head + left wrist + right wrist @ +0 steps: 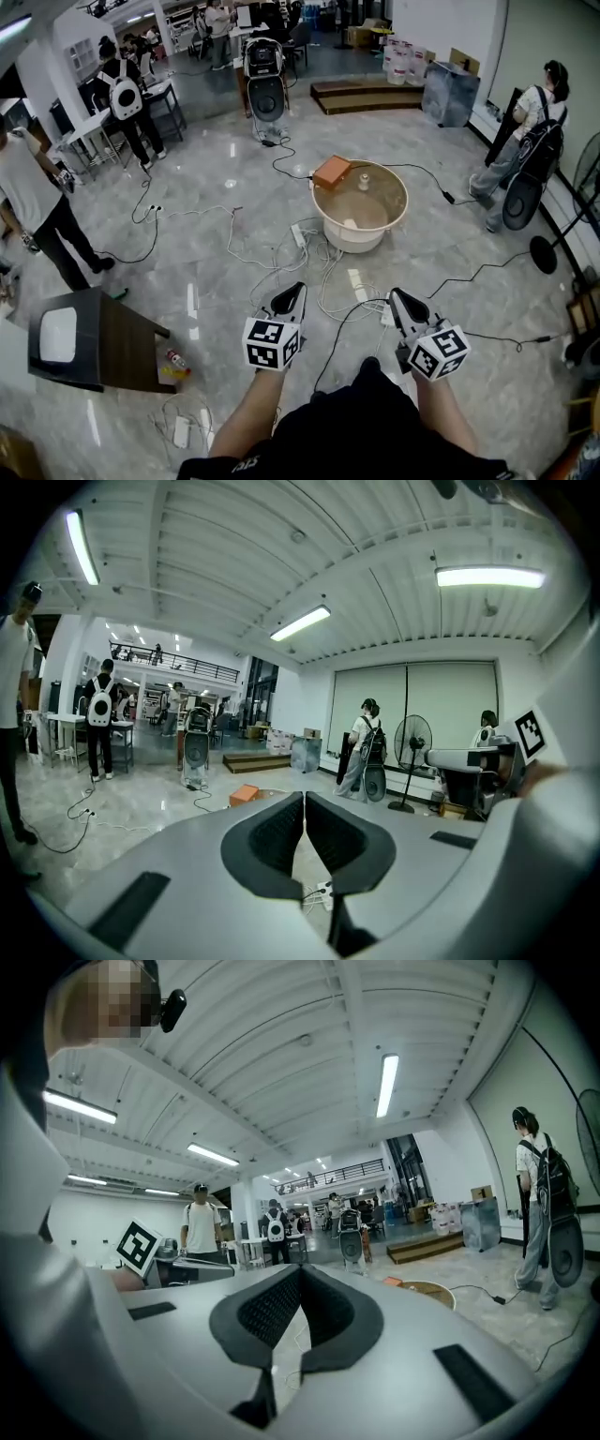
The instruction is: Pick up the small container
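Left claw (295,289) and right claw (397,296) are both closed, pads together with nothing between them. That fits a moment when there is nothing within reach to grip. The person holds them side by side, low in front of the body and roughly level, aimed forward at the round tub (401,208) that stands on the floor (216,253) well ahead. What looks like the small container (363,181) is a pale, bottle-like thing standing upright near the middle of the tub's bottom. It is too small in the head view to be sure of its shape. An orange box (332,171) sits at the tub's far left rim, apart from the container. Loose cables (328,281) and a power strip (298,234) lie on the floor between the person and the tub's near side, so I judge the approach needs careful footing. The pick-up has not begun. One claw will probably have to spread its jaws and come down over the tub's wall, since the container sits low inside it.
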Demonstrator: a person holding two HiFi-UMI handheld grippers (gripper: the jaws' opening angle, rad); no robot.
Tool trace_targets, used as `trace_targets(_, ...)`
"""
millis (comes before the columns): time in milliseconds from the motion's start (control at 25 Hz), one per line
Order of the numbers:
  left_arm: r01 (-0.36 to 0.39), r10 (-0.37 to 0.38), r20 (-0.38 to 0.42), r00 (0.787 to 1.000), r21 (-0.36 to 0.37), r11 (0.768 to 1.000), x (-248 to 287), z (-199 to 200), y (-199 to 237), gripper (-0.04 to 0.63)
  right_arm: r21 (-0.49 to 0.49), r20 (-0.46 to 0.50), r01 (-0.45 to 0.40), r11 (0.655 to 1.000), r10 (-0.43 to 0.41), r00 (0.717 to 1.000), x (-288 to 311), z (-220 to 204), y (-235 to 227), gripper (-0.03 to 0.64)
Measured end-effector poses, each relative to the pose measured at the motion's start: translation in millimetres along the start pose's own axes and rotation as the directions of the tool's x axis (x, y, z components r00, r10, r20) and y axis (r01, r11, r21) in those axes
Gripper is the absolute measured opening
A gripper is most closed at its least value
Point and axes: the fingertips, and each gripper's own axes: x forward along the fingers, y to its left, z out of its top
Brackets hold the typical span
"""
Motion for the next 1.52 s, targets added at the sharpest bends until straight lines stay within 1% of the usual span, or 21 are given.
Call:
trace_targets(160,0.005,-0.006,-0.040,0.999,-0.011,1.000,24,-13,1,0.023,0.047,-0.003,0.001,0.999,0.000,1.000,7,-6,-22,0.014)
trace_targets(360,-0.018,0.017,-0.071,0.997,-0.014,1.000,67,-9,12,0.023,0.049,0.006,-0.069,0.996,0.069,0.998,42,0,-52,0.014)
trace_targets(520,-0.016,0.016,-0.095,0.995,0.002,1.000,120,4,11,0.023,0.057,-0.013,-0.094,0.994,0.095,0.995,76,5,-97,0.014)
trace_targets(600,-0.019,0.020,-0.095,0.995,0.013,1.000,150,15,11,0.022,0.059,-0.023,-0.105,0.993,0.107,0.994,91,9,-124,0.014)
trace_targets(760,-0.051,0.053,-0.085,0.995,0.029,0.998,204,41,13,0.023,0.065,-0.046,-0.135,0.989,0.138,0.989,124,17,-179,0.014)
trace_targets(920,-0.083,0.086,-0.088,0.992,0.036,0.996,245,56,16,0.023,0.051,-0.051,-0.183,0.982,0.185,0.981,151,26,-218,0.014)
trace_targets(1040,-0.105,0.108,-0.096,0.990,0.034,0.994,266,59,13,0.023,0.050,-0.057,-0.211,0.976,0.214,0.975,158,26,-241,0.014)
trace_targets(1200,-0.129,0.132,-0.103,0.986,0.031,0.991,283,60,15,0.023,0.079,-0.074,-0.207,0.975,0.213,0.974,164,20,-265,0.014)
trace_targets(1320,-0.148,0.148,-0.116,0.982,0.008,0.989,293,57,24,0.023,0.097,-0.087,-0.212,0.972,0.221,0.971,169,13,-276,0.014)
trace_targets(1400,-0.153,0.151,-0.121,0.981,-0.004,0.988,302,54,28,0.023,0.104,-0.096,-0.209,0.972,0.219,0.971,172,10,-281,0.014)
trace_targets(1520,-0.136,0.134,-0.122,0.984,-0.010,0.991,322,51,32,0.023,0.102,-0.108,-0.198,0.975,0.208,0.972,177,7,-291,0.014)
